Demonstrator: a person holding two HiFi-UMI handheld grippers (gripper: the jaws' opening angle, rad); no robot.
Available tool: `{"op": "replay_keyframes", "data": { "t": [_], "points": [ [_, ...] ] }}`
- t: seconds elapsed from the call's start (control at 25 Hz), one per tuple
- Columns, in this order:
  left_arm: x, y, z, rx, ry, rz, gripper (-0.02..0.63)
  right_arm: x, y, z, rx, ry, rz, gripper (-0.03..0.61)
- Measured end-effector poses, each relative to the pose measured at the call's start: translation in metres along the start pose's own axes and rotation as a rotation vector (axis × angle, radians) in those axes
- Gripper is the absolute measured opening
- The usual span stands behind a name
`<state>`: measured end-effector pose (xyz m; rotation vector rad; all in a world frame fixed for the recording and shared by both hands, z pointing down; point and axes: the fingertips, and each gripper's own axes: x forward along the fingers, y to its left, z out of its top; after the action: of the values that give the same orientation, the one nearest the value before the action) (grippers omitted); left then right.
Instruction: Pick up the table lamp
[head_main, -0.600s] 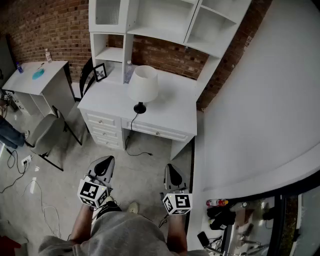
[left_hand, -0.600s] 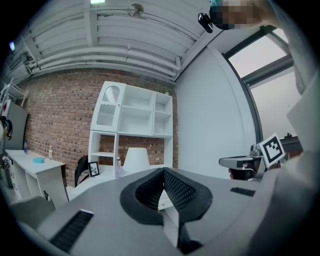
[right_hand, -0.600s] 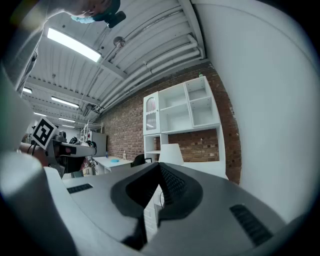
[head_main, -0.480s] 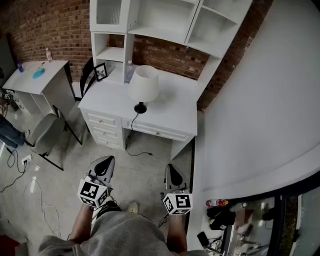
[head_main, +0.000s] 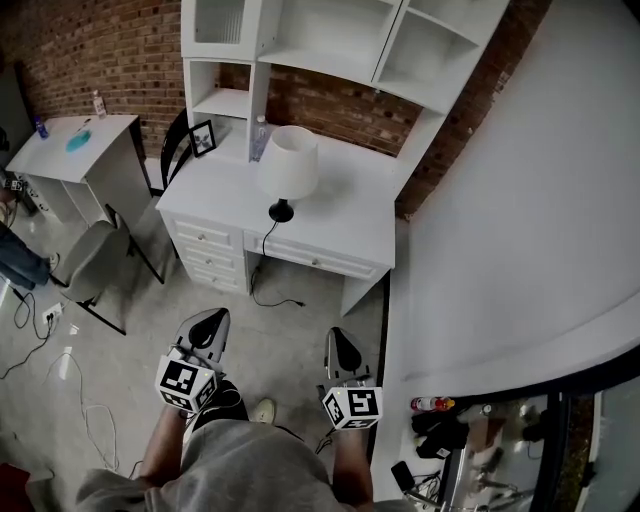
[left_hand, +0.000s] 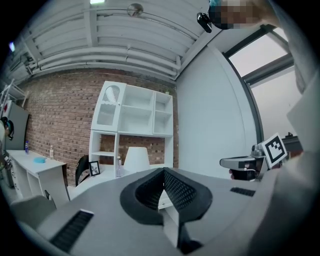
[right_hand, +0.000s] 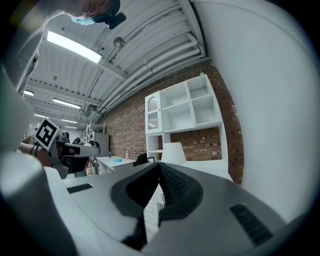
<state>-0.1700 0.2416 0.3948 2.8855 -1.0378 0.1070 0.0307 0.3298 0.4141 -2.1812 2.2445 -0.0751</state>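
Observation:
The table lamp (head_main: 287, 165), with a white shade and a small black base, stands upright on the white desk (head_main: 340, 230); its black cord hangs over the desk's front. It also shows far ahead as the lamp (left_hand: 136, 159) and the lamp (right_hand: 173, 152). My left gripper (head_main: 210, 325) and right gripper (head_main: 341, 347) are held low near the person's body, well short of the desk. Both point level toward it. Each has its jaws shut with nothing between them.
A white shelf unit (head_main: 330, 50) rises behind the desk, with a framed picture (head_main: 201, 139) and a bottle (head_main: 258, 137) on it. A grey chair (head_main: 85, 265) and a second white table (head_main: 75, 160) stand at the left. A white wall (head_main: 500, 200) runs along the right.
The view has shifted slightly forward toward the desk; the grippers keep their places and stay shut.

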Motion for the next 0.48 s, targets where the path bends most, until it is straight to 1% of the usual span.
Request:
{"op": "replay_keyframes", "data": {
  "t": [0.12,0.24,0.48],
  "points": [
    [0.003,-0.002,-0.002,0.008,0.013,0.003,0.003,-0.001,-0.003,0.001,0.004,-0.011,-0.007,0.021],
    [0.008,-0.001,-0.002,0.001,0.011,-0.001,0.003,0.002,-0.007,0.0,0.016,-0.014,-0.012,0.021],
    [0.034,0.002,-0.008,-0.012,0.015,-0.01,0.003,0.02,-0.02,-0.007,0.019,0.002,-0.003,0.021]
  ]
}}
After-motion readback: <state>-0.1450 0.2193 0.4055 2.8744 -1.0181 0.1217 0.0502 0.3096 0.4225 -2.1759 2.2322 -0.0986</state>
